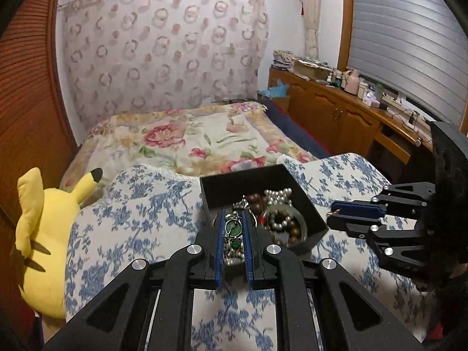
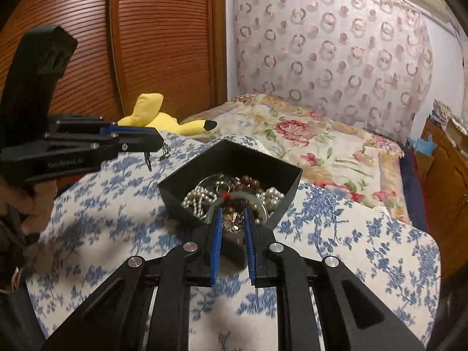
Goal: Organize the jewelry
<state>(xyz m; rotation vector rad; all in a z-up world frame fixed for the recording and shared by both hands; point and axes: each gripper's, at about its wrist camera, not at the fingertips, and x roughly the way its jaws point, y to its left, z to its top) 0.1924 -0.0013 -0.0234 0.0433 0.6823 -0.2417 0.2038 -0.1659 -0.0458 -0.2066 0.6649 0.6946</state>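
Observation:
A black open box point(image 1: 310, 228) point(image 2: 175, 196) sits on the blue-flowered cloth and holds pearl strands, brown beads and a pale bangle point(image 2: 234, 197). My left gripper point(image 1: 234, 219) is shut on a green-stone chain piece point(image 1: 232, 234), which hangs from it above the cloth beside the box point(image 2: 147, 158). My right gripper point(image 2: 232, 219) is shut on a small rose-gold flower piece point(image 2: 232, 223) over the box's near corner; in the left wrist view it point(image 1: 333, 215) stays just right of the box.
A yellow plush toy point(image 1: 44, 234) point(image 2: 163, 120) lies at the cloth's left edge. A bed with a floral blanket point(image 1: 190, 140) lies behind. A wooden cabinet point(image 1: 336, 111) with clutter stands at the right, wooden slatted doors point(image 2: 146, 44) at the left.

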